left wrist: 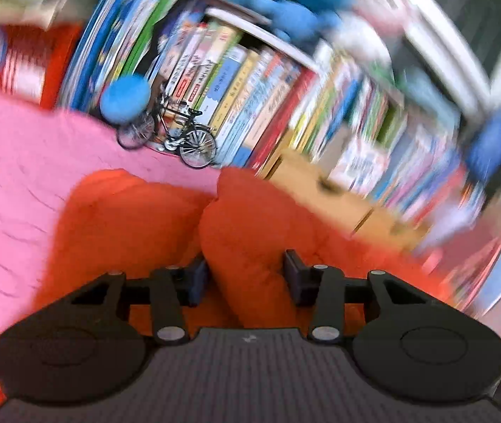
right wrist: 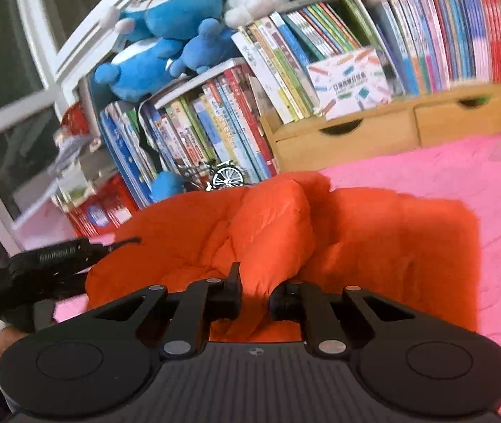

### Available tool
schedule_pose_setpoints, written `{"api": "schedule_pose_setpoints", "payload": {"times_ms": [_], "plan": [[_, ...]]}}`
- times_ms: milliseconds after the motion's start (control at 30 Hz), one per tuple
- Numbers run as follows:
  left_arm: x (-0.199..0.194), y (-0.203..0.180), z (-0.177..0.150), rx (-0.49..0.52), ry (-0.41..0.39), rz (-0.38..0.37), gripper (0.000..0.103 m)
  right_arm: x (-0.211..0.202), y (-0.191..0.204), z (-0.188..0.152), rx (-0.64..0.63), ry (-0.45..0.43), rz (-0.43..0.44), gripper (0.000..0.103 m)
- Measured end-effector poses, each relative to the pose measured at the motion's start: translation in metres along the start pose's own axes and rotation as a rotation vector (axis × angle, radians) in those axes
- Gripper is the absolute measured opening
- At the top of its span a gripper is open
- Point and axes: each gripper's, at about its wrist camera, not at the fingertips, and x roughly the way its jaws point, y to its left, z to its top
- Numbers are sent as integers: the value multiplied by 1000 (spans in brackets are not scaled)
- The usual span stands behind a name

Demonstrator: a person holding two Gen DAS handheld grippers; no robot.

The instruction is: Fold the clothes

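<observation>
The puffy orange quilted garment (right wrist: pixel 285 232) lay bunched on the pink textured cloth (right wrist: pixel 462 190) that covered the surface, with a row of upright children's books (right wrist: pixel 215 130) and a small black toy bicycle (right wrist: pixel 222 176) behind it at about twelve o'clock in the right wrist view. A thick fold of it stood up between the fingers of the right gripper (right wrist: pixel 254 298), which were closed in on that fold and appeared to be pinching it. In the left wrist view the left gripper (left wrist: pixel 245 276) had its fingers wider apart, with a bulky ridge of the same garment filling the gap; both pads seemed to press on the padding, so it too looked clamped on cloth, though blur made the contact hard to confirm. That second tool showed at nine o'clock in the right wrist view, beside the garment's edge.

The main risk was slippage: the padding was thick and springy, and a shallow pinch could let the fold pop free as it was carried over. The left view's heavy blur suggested quick motion, which could drag the pink cloth or sweep the garment into the toy bicycle.
</observation>
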Motion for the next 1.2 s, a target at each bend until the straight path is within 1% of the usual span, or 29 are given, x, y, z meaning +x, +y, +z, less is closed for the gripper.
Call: {"api": "schedule_pose_setpoints", "payload": {"times_ms": [67,167,300,367,400,433,467,500,533,600,667,700,733,800,833,867,967,1033,1100,1133,1200], "plan": [[2,-11,-14,100,25,51,43,0,2,-6,-42,18,-29,15],[2,-19,-24,184,42,89,45,9,9,-23,-140,24,-119,18],[-7,-17,-25,222,57,97,48,4,18,-33,-241,-3,-186,25],[-12,-15,-26,236,60,102,54,1,22,-38,-292,-16,-220,31],[-13,-14,-27,244,59,108,55,0,25,-41,-317,-23,-236,39],[-14,-13,-29,251,57,114,58,-2,27,-43,-342,-30,-253,51],[-14,-13,-32,260,54,119,61,-3,29,-46,-367,-37,-270,56],[-14,-13,-36,272,47,124,61,-5,31,-49,-393,-43,-287,63],[-14,-13,-39,284,41,130,61,-7,38,-51,-433,-69,-302,72],[-13,-18,-44,312,29,152,62,-12,51,-54,-516,-124,-332,80],[-12,-22,-45,331,28,167,64,-17,64,-58,-599,-179,-362,82],[-12,-22,-45,331,28,172,65,-19,71,-60,-640,-206,-376,85],[-12,-22,-44,329,28,176,69,-21,78,-62,-681,-234,-391,89],[-12,-20,-43,315,31,175,71,-26,91,-66,-764,-289,-420,92],[-12,-19,-43,309,33,174,72,-20,98,-67,-787,-284,-402,92],[-11,-19,-43,305,34,174,72,-12,105,-69,-809,-277,-381,92],[-11,-17,-42,297,39,177,74,14,114,-72,-819,-196,-371,91],[-11,-16,-41,291,42,179,77,21,106,-74,-786,-159,-407,91],[-10,-16,-41,289,48,172,81,24,94,-75,-756,-132,-455,91],[-10,-16,-41,289,53,166,87,23,86,-75,-745,-124,-486,92],[-8,-17,-41,296,63,154,91,21,71,-76,-748,-115,-547,93]]}}
